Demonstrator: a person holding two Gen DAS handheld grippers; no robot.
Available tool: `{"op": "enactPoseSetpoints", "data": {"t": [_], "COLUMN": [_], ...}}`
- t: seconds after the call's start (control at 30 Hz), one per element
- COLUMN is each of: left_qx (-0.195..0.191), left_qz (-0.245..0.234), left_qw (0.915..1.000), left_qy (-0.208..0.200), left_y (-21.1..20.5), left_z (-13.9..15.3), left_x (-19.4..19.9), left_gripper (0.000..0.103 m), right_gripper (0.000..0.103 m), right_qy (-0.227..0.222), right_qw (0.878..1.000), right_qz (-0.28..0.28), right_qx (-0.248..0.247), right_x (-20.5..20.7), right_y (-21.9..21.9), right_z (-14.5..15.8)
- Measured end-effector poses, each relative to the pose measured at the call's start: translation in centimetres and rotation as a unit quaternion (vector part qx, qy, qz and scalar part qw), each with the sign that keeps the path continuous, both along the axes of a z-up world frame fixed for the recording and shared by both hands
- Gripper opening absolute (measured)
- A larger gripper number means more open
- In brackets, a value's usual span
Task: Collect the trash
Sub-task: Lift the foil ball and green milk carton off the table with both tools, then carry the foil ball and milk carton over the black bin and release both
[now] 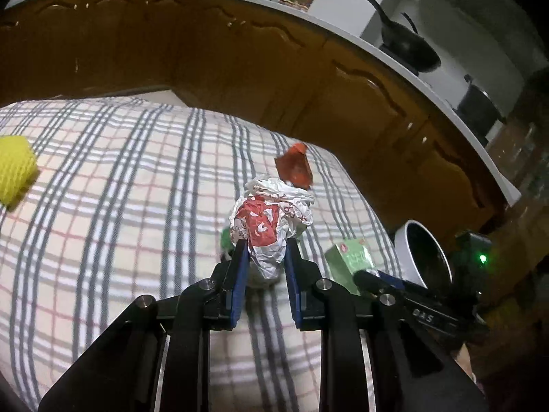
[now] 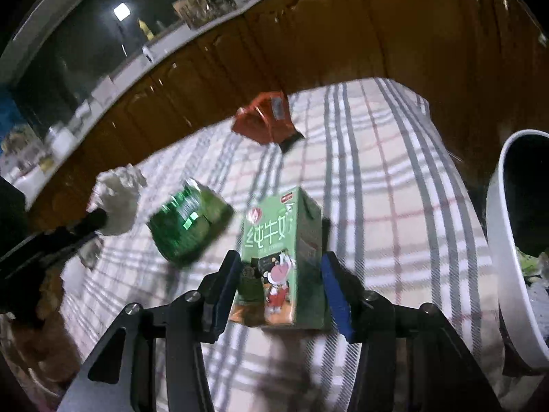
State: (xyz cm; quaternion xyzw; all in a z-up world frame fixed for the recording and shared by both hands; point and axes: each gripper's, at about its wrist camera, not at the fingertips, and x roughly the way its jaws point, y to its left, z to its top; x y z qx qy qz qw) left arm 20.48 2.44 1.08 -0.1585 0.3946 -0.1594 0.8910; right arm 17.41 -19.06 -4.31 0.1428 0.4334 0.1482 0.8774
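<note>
Jaws of the left gripper (image 1: 264, 250) are clenched on a crumpled wrapper (image 1: 271, 213), white with red print, held clear above the plaid worktop (image 1: 120, 178). Those of the right gripper (image 2: 279, 271) straddle a green milk carton (image 2: 278, 261); the left pad looks to be touching its side, but on the right a gap seems to show, so whether the carton is truly gripped I cannot tell.

Taking the white bin (image 2: 504, 240) as landmark: it stands at the worktop's right edge, the carton just left of it, the wrapper farther left again. A green bottle (image 2: 188, 223) lies on its side left of the carton, an orange packet (image 2: 266, 120) sits beyond it toward the cabinets, and a yellow foam net (image 1: 15, 168) lies well apart at the far left.

To do this step well, I would judge that the carton should be squeezed square across its flat sides and kept upright, then carried over the rim before release; the wrapper is light and springy, so let it go low inside.

Some scraps already lie in the bin's bottom; what they are is too blurred to say.
</note>
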Motion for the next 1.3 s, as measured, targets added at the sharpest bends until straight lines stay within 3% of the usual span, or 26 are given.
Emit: {"op": "enactPoseSetpoints", "data": {"t": [0.07, 0.27, 0.4, 0.53, 0.8, 1.3], "left_qx": [0.0, 0.007, 0.008, 0.012, 0.014, 0.037], "left_qz": [-0.005, -0.018, -0.026, -0.044, -0.102, -0.203], "left_qw": [1.0, 0.9998, 0.9996, 0.999, 0.9947, 0.9785], "left_qy": [0.004, 0.002, 0.001, -0.002, -0.006, -0.011], "left_y": [-0.4, -1.7, -2.7, -4.5, -10.4, -22.0], "left_z": [-0.1, 0.2, 0.5, 0.7, 1.1, 1.7], "left_x": [-0.3, -1.3, -1.7, -2.1, -2.6, -3.0], "left_gripper": [0.019, 0.019, 0.019, 0.019, 0.019, 0.019], "right_gripper": [0.06, 0.06, 0.033, 0.032, 0.032, 0.032], "right_qy": [0.001, -0.005, -0.008, -0.024, -0.057, -0.071], "right_qw": [1.0, 0.999, 0.999, 1.0, 0.998, 0.983], "right_qz": [0.002, 0.02, 0.026, 0.014, -0.036, -0.167], "right_qx": [-0.006, -0.035, -0.019, -0.006, 0.003, 0.002], "right_x": [-0.1, 0.0, -0.4, -2.0, -6.2, -11.7], "right_y": [0.2, 2.0, 1.9, 0.8, -4.9, -16.9], "right_z": [-0.1, 0.0, 0.0, 1.1, 3.6, 4.3]}}
